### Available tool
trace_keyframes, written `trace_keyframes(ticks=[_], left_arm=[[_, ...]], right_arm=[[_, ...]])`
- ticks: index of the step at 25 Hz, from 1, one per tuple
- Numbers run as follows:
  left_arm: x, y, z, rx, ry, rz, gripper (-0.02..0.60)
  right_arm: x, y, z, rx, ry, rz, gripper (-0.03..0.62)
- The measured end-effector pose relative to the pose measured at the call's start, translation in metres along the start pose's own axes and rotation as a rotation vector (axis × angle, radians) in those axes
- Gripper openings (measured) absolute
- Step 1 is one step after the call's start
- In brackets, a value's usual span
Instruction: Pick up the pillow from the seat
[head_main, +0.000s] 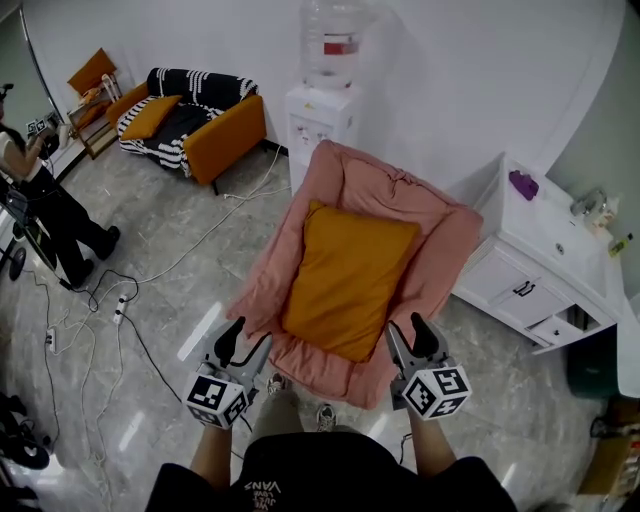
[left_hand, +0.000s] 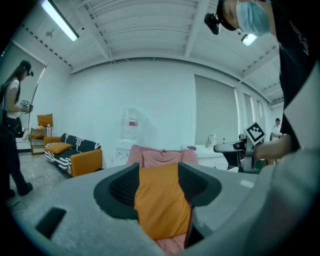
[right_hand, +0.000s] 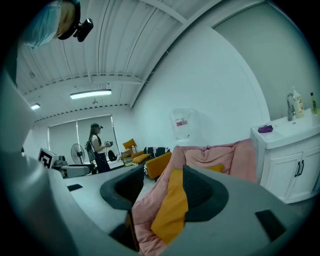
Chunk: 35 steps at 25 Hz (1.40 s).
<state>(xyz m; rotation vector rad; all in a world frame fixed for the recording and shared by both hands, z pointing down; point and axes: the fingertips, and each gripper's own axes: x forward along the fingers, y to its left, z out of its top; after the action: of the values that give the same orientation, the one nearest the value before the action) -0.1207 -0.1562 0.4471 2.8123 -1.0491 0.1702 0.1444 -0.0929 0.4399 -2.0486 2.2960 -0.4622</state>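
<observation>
**Pillow awaits pickup:** A person stands at the foot of a pink padded seat (head_main: 445, 245) on a grey floor (head_main: 170, 255), with a tool in each hand. The orange pillow (head_main: 348, 278) lies flat in the middle of the seat, its near end close to the seat's front edge.

The left tool (head_main: 248, 338) hangs by the seat's front left corner and the right tool (head_main: 410, 332) by its front right corner. Both point toward the seat, one on either side of the pillow's near end. Both tools have their jaws well apart and grip nothing.

In the left gripper view the pillow shows through the gap between the jaws but lies beyond them. In the right gripper view the seat's pink edge and a strip of the pillow fill the gap, with neither pad pressing on them.

Behind the seat, a water dispenser (head_main: 322, 125) stands against the white wall. To its left is an orange sofa (head_main: 235, 125) with a black-and-white striped throw and an orange cushion (head_main: 150, 116). At right is a white cabinet (head_main: 520, 285) with a small purple object (head_main: 523, 184) on top. A second person (head_main: 50, 205) stands at far left, near cables (head_main: 105, 300) trailing across the floor.
</observation>
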Motion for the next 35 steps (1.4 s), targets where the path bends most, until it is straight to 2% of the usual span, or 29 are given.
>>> trace_keyframes(ticks=[6, 17, 25, 30, 35], left_arm=[[0.028, 0.051, -0.007, -0.024, 0.037, -0.076, 0.238], [0.111, 0.11, -0.001, 0.033, 0.071, -0.282, 0.236], [0.17, 0.111, -0.012, 0.021, 0.097, -0.383, 0.236], [0.205, 0.104, -0.026, 0.047, 0.13, -0.426, 0.238], [0.243, 0.106, -0.045, 0.039, 0.163, -0.442, 0.236]], right_arm=[[0.033, 0.009, -0.002, 0.028, -0.008, -0.107, 0.23], [0.068, 0.0, -0.005, 0.078, -0.045, -0.34, 0.222], [0.069, -0.023, -0.021, 0.119, -0.041, -0.468, 0.222], [0.074, -0.043, -0.036, 0.141, -0.03, -0.517, 0.222], [0.089, -0.068, -0.048, 0.141, -0.011, -0.546, 0.222]])
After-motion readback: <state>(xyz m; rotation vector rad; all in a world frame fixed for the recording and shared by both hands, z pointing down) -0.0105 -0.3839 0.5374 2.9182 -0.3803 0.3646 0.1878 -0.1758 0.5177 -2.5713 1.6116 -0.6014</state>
